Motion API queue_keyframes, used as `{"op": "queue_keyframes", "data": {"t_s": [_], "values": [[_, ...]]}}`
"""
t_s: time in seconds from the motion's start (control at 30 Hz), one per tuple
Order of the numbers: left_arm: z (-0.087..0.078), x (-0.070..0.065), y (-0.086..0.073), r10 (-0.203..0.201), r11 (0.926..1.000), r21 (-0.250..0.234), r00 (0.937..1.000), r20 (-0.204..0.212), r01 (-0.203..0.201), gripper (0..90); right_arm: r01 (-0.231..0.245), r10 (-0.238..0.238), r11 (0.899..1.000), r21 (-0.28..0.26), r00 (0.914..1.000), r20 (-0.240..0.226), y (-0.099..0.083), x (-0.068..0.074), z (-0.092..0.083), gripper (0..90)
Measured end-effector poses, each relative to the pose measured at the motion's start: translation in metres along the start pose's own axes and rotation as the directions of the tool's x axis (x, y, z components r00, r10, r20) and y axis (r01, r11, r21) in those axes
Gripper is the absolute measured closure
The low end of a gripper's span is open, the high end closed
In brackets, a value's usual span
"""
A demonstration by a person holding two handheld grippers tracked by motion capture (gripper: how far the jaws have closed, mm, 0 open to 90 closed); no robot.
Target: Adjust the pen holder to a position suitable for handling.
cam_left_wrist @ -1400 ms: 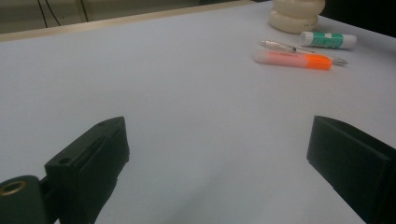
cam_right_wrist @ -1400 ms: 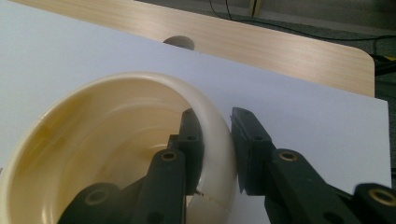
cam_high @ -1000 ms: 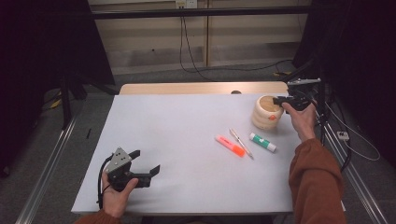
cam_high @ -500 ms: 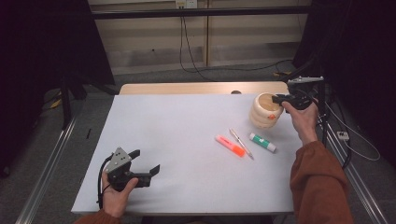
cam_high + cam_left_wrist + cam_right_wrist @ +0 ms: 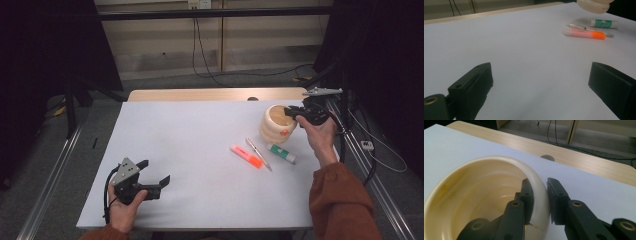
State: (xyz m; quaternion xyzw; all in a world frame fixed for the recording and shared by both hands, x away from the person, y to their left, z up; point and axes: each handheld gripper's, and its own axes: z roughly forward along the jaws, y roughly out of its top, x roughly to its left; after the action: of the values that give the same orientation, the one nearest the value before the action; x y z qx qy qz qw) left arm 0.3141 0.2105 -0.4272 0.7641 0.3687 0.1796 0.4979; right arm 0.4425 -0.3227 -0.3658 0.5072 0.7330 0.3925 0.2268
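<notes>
While the right tool (image 5: 539, 202) pinches the cream cup's (image 5: 276, 124) rim, carrying it is underway; next, lower it upright beside the pens, as the left tool (image 5: 153, 176) rests open.

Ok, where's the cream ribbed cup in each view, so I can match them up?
High view: cream ribbed cup right of centre, its rim pinched by the right gripper.
Left gripper view: its base at the top right edge.
Right gripper view: lower left, rim between the jaws.
Shared landmark: the white tabletop.
</notes>
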Motion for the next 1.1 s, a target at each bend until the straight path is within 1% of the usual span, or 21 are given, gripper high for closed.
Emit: {"op": "queue_keyframes", "data": {"t_s": [0.03,0.07,0.13,0.23,0.3,0.37,0.53,0.6,0.73,0.77,0.8,0.93,1.0,1.03,1.1], "values": [[0.000,0.000,0.000,0.000,1.0000,0.002,1.0000,0.002,0.000,5.3,-0.015,0.015,1.000,-0.005,0.9999,-0.001,0.000,0.005,-0.005,76.6],[0.000,0.000,0.000,0.000,1.0000,0.002,1.0000,0.003,0.000,5.3,-0.015,0.015,1.000,-0.005,0.9999,-0.001,0.000,0.005,-0.005,76.6],[0.000,0.001,0.000,0.005,1.0000,0.002,1.0000,0.002,-0.005,5.3,-0.019,0.019,1.000,0.000,0.9998,0.002,0.000,0.009,-0.009,76.9],[0.000,0.000,0.000,-0.001,1.0000,-0.004,1.0000,0.003,0.001,5.2,-0.002,0.002,1.000,0.012,1.0000,-0.007,-0.001,0.018,-0.013,76.9],[0.001,0.001,0.000,-0.002,1.0000,-0.005,1.0000,0.002,0.002,5.2,-0.001,0.001,1.000,0.006,0.9998,-0.021,-0.002,0.024,-0.015,76.9],[0.001,0.001,0.000,0.004,1.0000,-0.001,1.0000,0.000,-0.004,5.1,0.004,-0.004,1.000,0.000,0.9994,-0.034,-0.004,0.030,-0.016,76.9],[0.001,0.001,0.001,0.002,1.0000,-0.003,1.0000,0.006,-0.002,5.2,0.022,-0.021,1.000,0.004,0.9979,-0.060,-0.006,0.047,-0.018,76.9],[0.001,0.001,0.001,-0.002,1.0000,-0.002,1.0000,0.005,0.002,5.2,0.041,-0.040,0.999,0.006,0.9962,-0.078,-0.008,0.056,-0.017,76.8],[0.001,0.001,0.001,0.000,1.0000,-0.003,1.0000,0.005,0.000,5.2,0.059,-0.056,0.998,0.022,0.9921,-0.113,-0.010,0.074,-0.013,76.8],[0.001,0.001,0.001,0.001,1.0000,-0.003,1.0000,0.004,-0.001,5.2,0.066,-0.064,0.998,0.019,0.9909,-0.119,-0.009,0.083,-0.012,76.7],[0.001,0.001,0.001,0.000,1.0000,-0.003,1.0000,0.004,0.000,5.2,0.066,-0.064,0.998,0.019,0.9909,-0.119,-0.009,0.083,-0.012,76.7],[0.001,0.002,0.001,0.002,1.0000,0.001,1.0000,0.001,-0.002,5.2,0.057,-0.054,0.998,0.016,0.9886,-0.141,-0.009,0.097,-0.009,76.8],[0.001,0.002,0.000,-0.001,1.0000,0.001,1.0000,0.005,0.001,5.2,0.074,-0.070,0.997,0.020,0.9865,-0.148,-0.008,0.103,-0.007,76.7],[0.002,0.001,0.000,-0.013,0.9999,-0.001,0.9999,0.009,0.013,5.2,0.073,-0.069,0.997,0.023,0.9858,-0.153,-0.008,0.107,-0.005,76.7],[0.002,0.001,0.000,-0.007,1.0000,0.002,0.9999,0.009,0.007,5.2,0.074,-0.069,0.997,0.024,0.9839,-0.165,-0.008,0.112,-0.002,76.7]]}}
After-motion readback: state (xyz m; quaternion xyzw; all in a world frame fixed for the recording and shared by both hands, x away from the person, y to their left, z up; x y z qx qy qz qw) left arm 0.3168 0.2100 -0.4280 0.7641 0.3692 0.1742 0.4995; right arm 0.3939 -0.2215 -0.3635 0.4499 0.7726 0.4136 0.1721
